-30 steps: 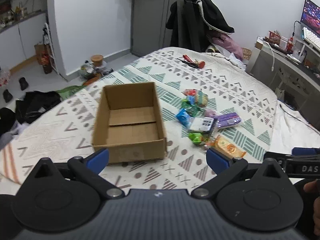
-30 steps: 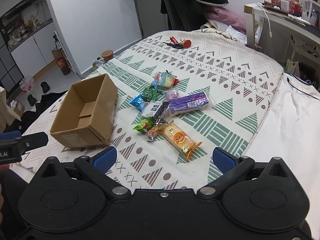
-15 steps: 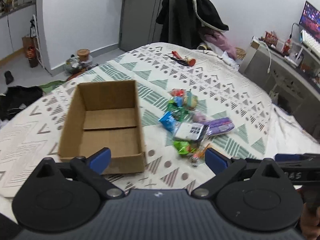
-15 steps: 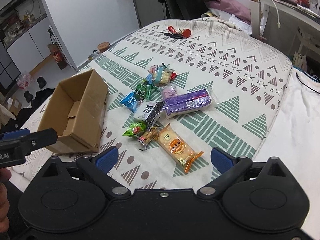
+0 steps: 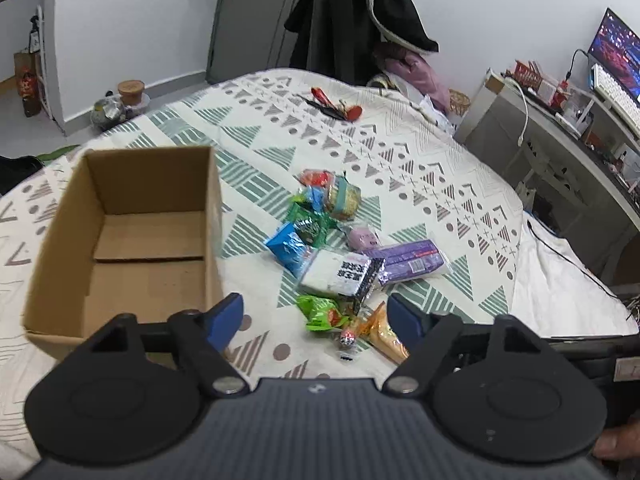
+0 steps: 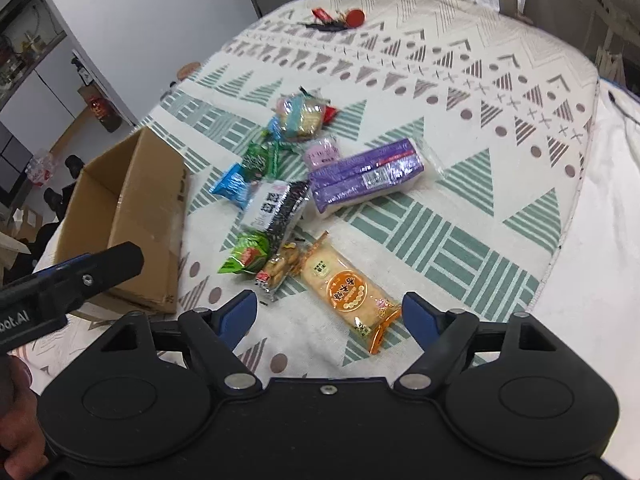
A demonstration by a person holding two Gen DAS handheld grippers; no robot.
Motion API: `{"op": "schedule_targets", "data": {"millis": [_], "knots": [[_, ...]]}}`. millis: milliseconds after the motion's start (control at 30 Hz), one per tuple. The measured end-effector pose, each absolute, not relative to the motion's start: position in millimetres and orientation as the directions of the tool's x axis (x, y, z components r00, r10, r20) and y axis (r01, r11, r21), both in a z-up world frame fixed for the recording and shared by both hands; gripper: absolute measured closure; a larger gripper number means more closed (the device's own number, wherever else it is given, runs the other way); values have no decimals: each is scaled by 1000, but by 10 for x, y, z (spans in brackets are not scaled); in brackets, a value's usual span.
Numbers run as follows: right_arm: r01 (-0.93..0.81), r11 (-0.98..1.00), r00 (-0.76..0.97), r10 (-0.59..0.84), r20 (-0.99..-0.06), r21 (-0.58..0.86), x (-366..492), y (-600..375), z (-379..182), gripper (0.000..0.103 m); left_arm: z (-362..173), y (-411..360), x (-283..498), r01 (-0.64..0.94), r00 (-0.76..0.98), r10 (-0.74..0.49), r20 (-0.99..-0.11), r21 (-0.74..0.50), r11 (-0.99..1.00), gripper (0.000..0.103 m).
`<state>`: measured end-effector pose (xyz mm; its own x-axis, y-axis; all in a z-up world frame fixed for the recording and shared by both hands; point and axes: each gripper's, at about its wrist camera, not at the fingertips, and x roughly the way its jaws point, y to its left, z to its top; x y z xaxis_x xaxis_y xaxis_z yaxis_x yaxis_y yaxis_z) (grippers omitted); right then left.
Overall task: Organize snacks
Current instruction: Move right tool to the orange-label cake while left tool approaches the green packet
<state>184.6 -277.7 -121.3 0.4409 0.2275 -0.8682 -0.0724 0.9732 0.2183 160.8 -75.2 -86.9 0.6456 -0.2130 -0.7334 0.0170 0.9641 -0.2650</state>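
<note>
Fingers (image 6: 236,316) of both grippers closing on nothing, orange pack (image 5: 386,336) partly hidden, small wrappers perhaps unreadable.

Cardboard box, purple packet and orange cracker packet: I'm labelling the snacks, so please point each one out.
cardboard box (image 5: 148,248), left wrist view, on its bare inner floor.
purple packet (image 6: 366,176), right wrist view, middle of its top face.
orange cracker packet (image 6: 346,290), right wrist view, on its round orange label.

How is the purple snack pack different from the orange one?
The purple pack is a thick, blocky bundle in shiny wrap; the orange pack is thin and flat with a round label. The purple pack lies farther up the bedspread, the orange pack nearest the right gripper. Both are long, sealed, and outside the cardboard box.
</note>
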Motion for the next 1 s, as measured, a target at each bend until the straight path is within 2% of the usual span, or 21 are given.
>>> {"op": "schedule_targets", "data": {"millis": [133,533,633,933,1000], "knots": [[-66,972,418,232,-878,225,1966,-2781,-1330,28,-1022,-822,1724,13,617,-220,-756,-270,963,37],[-68,972,362,235,-902,226,2228,-2827,-1629,32,-1394,-989,2064,-7,562,-207,-801,-255,967,52],[-58,972,345,235,-909,229,2269,-2848,-1710,36,-1468,-1018,2112,-7,551,-205,-809,-250,968,54],[-63,975,311,222,-924,213,2345,-2833,-1858,38,-1663,-1091,2230,-18,521,-193,-832,-237,971,54],[-68,974,316,225,-922,214,2345,-2829,-1859,45,-1689,-1109,2253,-17,519,-192,-833,-234,972,54]]}}
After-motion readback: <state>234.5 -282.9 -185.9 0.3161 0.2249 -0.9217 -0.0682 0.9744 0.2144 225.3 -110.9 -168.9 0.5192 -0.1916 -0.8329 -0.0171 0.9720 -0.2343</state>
